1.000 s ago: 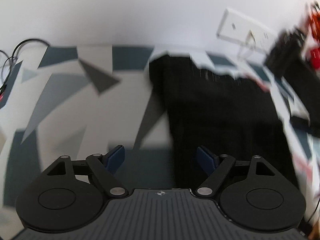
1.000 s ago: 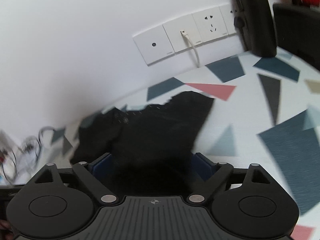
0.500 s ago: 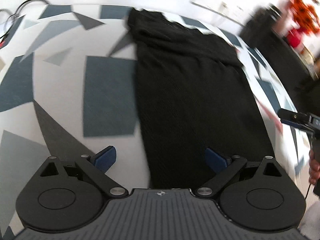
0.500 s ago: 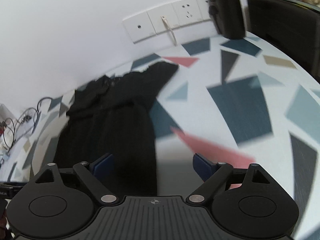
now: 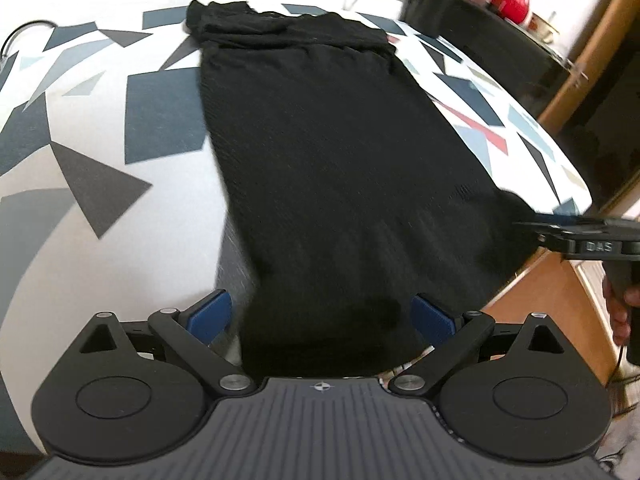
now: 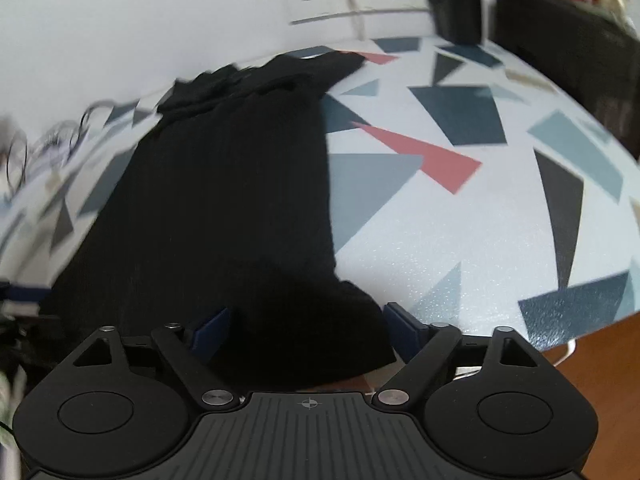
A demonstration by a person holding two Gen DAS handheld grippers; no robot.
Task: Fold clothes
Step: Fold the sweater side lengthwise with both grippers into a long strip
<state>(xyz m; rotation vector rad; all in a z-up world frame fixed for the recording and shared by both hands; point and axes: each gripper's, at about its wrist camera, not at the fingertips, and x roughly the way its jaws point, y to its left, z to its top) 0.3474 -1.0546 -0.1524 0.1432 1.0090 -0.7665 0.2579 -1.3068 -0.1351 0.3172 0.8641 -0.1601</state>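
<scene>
Black garment (image 5: 328, 152) spans table (image 5: 92, 240); right tool (image 5: 560, 226) visible only from left wrist.

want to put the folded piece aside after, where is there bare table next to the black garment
Bare patterned table lies right of the black garment, out to the table's edge. Another free patch sits left of the garment. Crowded: the far left corner with cables, and the dark objects by the wall sockets.

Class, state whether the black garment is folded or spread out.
Mostly spread: the black garment lies long and flat on the table, bunched only at its far end.
</scene>
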